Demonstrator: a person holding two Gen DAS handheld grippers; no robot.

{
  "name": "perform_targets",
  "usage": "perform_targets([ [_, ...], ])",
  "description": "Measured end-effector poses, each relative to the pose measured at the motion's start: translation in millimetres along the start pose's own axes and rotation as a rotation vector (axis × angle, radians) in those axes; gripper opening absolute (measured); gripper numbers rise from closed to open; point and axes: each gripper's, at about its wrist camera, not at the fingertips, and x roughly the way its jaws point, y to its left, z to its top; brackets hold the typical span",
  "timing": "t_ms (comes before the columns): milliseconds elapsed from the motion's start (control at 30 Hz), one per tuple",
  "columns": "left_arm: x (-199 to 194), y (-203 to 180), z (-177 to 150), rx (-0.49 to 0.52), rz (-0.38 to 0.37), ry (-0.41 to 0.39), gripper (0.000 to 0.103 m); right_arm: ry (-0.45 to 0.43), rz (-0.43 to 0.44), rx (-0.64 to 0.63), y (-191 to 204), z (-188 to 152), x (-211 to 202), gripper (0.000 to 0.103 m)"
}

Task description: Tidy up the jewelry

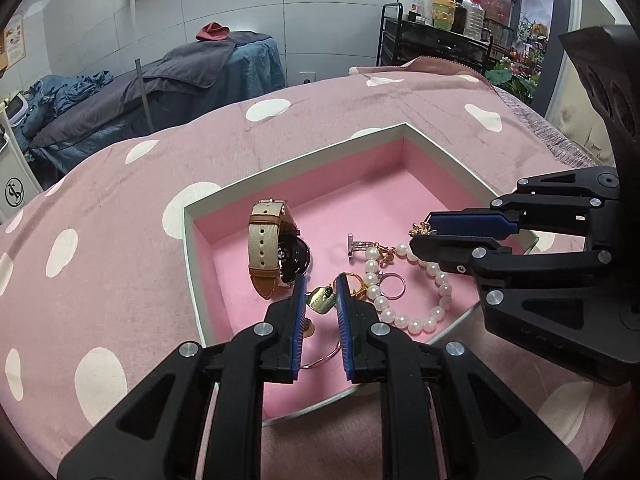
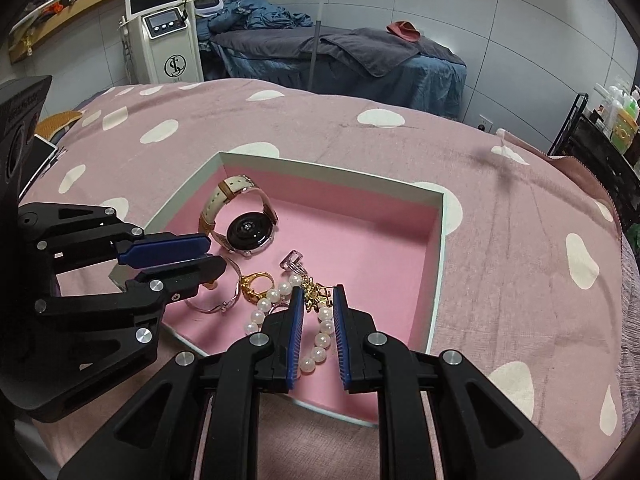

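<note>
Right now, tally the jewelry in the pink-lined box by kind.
Beige-and-brown strap wristwatch: 1
White pearl strand: 1
Rings, one gold, one silver: 2
Thin silver bangle: 1
Silver cufflink: 1
Gold chain cluster: 1
Total: 7
</note>
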Motion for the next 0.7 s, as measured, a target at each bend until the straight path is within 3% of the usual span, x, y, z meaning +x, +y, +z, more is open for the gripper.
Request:
perform_targets([
  [500, 5, 1, -1, 0.010, 0.047, 0.002, 0.017, 0.006, -0.034, -0.014, -3, -3, 9, 0.015],
  [600, 0, 1, -2, 0.015, 0.061, -0.013, 0.032, -0.001, -0.033, -0.008, -3, -4, 7, 0.020],
  [667, -7, -1, -3, 0.024, 0.087, -0.039, 0.059, -0.017, -0.033, -0.003, -4, -4, 3, 0.025],
  [700, -11, -2, -3, 0.032, 0.102, -0.052, 0.061, -0.028, -0.037, -0.001, -4, -4, 0, 0.027],
])
